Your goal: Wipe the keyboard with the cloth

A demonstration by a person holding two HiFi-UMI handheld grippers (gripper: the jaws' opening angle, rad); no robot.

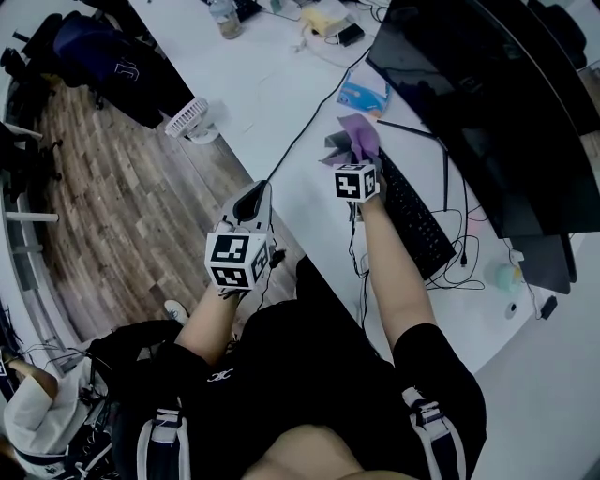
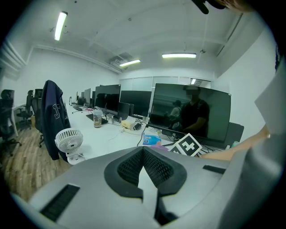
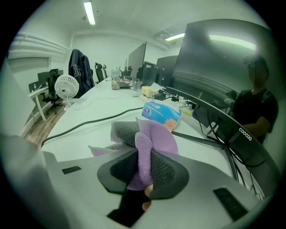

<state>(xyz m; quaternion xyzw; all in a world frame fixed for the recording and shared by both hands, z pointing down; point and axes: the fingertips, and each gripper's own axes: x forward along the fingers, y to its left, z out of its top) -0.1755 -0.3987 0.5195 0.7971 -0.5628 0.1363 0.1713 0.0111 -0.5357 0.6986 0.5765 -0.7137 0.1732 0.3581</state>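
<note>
A black keyboard lies on the white desk in front of a big monitor. My right gripper hangs over the keyboard's far end, shut on a purple and grey cloth. In the right gripper view the cloth is bunched between the dark pads of that gripper and hides the keyboard. My left gripper is held off the desk's front edge, above the floor. The left gripper view shows its jaws shut together with nothing in them.
A blue tissue pack lies just beyond the cloth. A black cable runs across the desk toward the front edge. A small white fan stands at the left edge; a jar stands further back. Wires trail beside the keyboard.
</note>
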